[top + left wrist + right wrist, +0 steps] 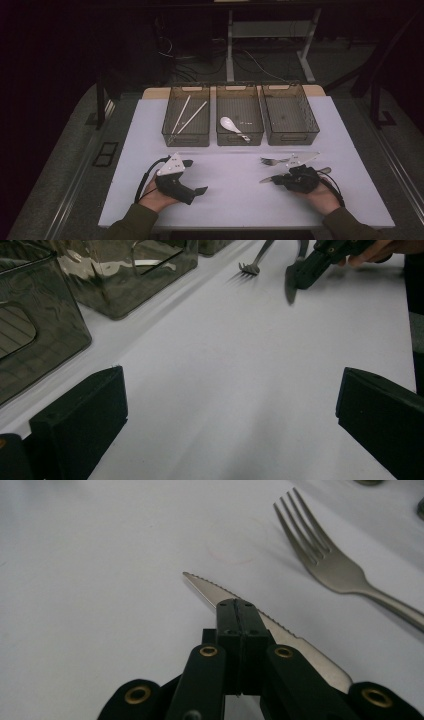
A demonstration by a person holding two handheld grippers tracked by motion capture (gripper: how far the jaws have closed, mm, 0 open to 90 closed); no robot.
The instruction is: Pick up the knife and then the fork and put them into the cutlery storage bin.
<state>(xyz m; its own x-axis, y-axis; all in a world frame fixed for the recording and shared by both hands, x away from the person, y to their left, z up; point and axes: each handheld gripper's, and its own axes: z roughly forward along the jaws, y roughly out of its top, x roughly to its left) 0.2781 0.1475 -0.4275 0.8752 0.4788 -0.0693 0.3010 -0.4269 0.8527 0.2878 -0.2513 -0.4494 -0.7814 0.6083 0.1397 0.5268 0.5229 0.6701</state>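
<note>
Tabletop scene with two hand-held grippers. The right gripper (237, 611) has its jaws pressed together over the blade of a serrated knife (210, 590); whether the pads actually pinch the blade or merely sit above it cannot be told. The knife lies on the white table (230, 185) at the person's right, its tip pointing left toward the table's middle, as seen from the high view (266, 179). Just beyond the knife, nearer the bins, lies a fork (325, 562), close to the knife but apart from it, its tines also pointing left. The left gripper (230, 405) rests at the left front of the table with its jaws wide apart and nothing between them. Along the far edge stand three clear bins: the left bin (167, 131) holds two chopsticks (191, 117), the middle bin (255, 135) a white spoon (230, 124), and beside it the right bin (313, 127).
</note>
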